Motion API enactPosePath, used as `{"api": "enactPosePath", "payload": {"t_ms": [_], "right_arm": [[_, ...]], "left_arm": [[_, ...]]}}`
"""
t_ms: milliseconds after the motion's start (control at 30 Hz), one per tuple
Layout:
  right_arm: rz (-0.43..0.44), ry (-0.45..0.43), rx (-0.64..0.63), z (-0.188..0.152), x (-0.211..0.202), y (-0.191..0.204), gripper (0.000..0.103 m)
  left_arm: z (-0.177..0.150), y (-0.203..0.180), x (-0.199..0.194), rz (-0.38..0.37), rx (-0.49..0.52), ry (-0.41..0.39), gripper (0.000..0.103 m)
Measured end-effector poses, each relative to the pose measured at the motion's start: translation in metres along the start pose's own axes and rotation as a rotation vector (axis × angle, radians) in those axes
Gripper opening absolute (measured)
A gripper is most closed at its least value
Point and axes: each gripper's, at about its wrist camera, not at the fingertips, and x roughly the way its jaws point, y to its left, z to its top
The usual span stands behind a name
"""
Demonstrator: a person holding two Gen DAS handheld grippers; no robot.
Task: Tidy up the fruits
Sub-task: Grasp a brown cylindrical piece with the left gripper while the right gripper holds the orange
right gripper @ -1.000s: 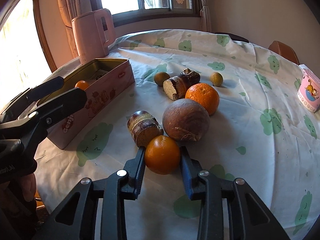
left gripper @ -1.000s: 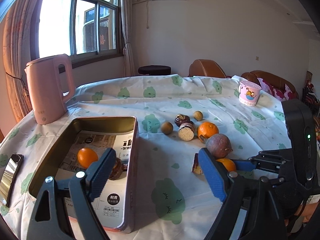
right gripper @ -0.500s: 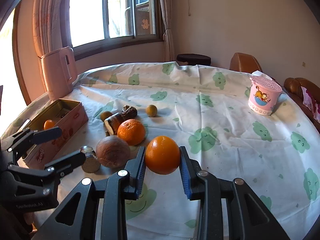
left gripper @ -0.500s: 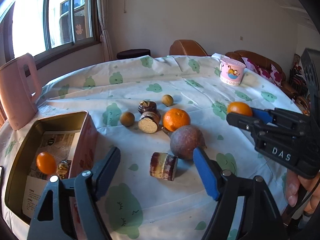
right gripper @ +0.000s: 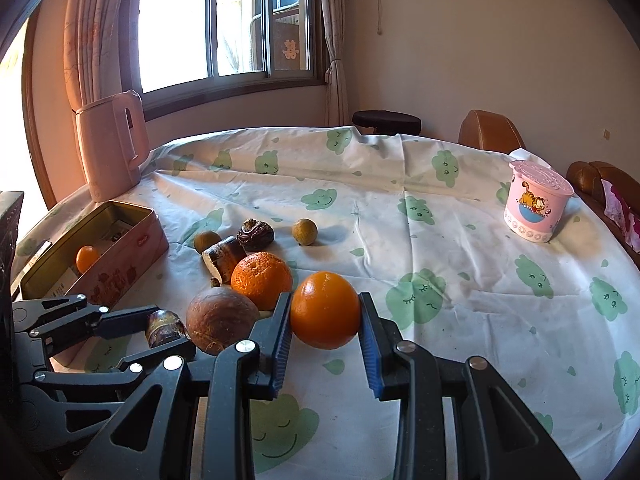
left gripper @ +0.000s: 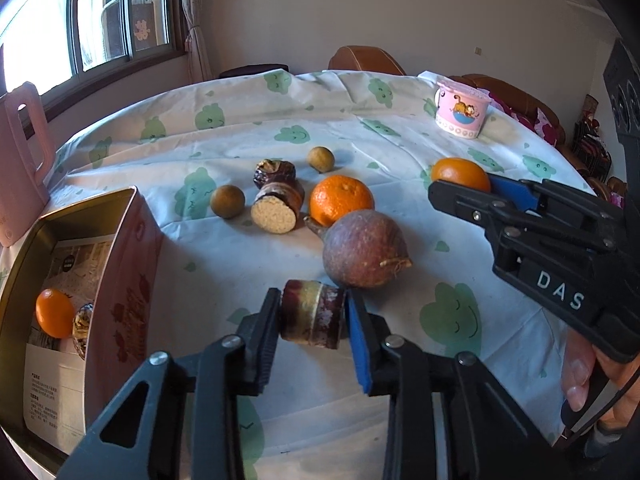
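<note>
My left gripper [left gripper: 312,316] is shut on a short brown sugarcane piece [left gripper: 311,313] on the tablecloth, next to a round purple-brown fruit [left gripper: 364,249]. My right gripper [right gripper: 325,316] is shut on a smooth orange [right gripper: 325,310] and holds it above the cloth; the orange also shows in the left wrist view [left gripper: 460,174]. A pink tin [left gripper: 128,272] at the left holds a small orange [left gripper: 54,313] and a dark piece. On the cloth lie a mandarin [left gripper: 341,199], a second cane piece [left gripper: 276,208], a wrinkled dark fruit [left gripper: 274,173] and two small brown round fruits [left gripper: 227,201].
A pink kettle [right gripper: 110,144] stands behind the tin at the far left. A pink cartoon cup [right gripper: 536,206] stands at the far right of the table. Chairs and a sofa ring the far edge.
My left gripper swung right from the tin, moved in on the cane piece and shut on it. My right gripper lifted the orange off the cloth and carried it right.
</note>
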Motion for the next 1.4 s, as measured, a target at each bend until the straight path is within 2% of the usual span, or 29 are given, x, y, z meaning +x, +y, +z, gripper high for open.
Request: {"api": "enactPosePath", "payload": {"t_ms": [267,500,667,1400], "right_arm": [[0.031,-0.028,0.001,-0.001,-0.005,0.000,0.033],[0.046,-0.058,-0.001,-0.001,-0.010,0.001,0.033],[0.054,-0.079,-0.007,-0.001,-0.014,0.001,0.033],[0.059,-0.156,-0.005,-0.004,-0.028,0.000,0.033]], "left_arm": [[-0.005,0.008,-0.007,-0.020,-0.054,-0.044,0.032],[-0.009,0.007,-0.028,0.035,-0.060,-0.163,0.032],[-0.006,0.006,-0.037,0.044,-0.060,-0.218,0.032],[-0.009,0.003,-0.054,0.093,-0.064,-0.313,0.032]]}}
